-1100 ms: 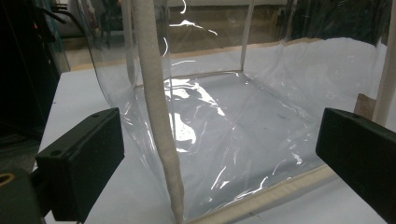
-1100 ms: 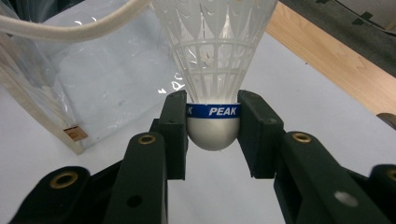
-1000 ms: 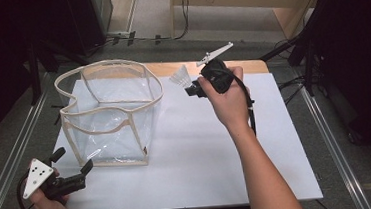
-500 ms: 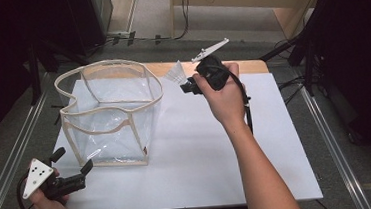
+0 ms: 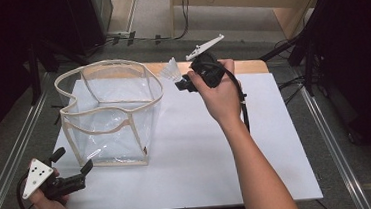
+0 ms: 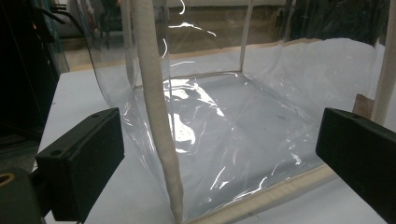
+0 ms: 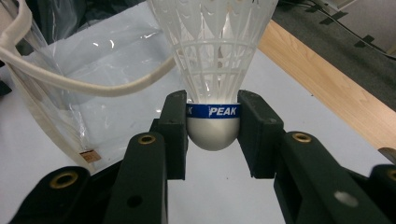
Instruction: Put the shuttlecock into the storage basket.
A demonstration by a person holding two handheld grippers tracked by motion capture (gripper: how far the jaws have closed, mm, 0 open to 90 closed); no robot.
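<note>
**Right gripper view: shuttlecock clamped by its cork**

The right gripper (image 7: 213, 135) has its jaws pressed on both sides of the white shuttlecock (image 7: 214, 70), at the blue band, feathers pointing away. From the high view, that shuttlecock (image 5: 170, 71) is held above the table's (image 5: 259, 169) far edge, just beside the clear bag's (image 5: 109, 110) rim. The left gripper (image 5: 70, 166) rests near the bag's front corner, jaws spread wide with nothing between them.

Shuttlecock (image 5: 170, 71) right of bag (image 5: 111, 113)
</note>
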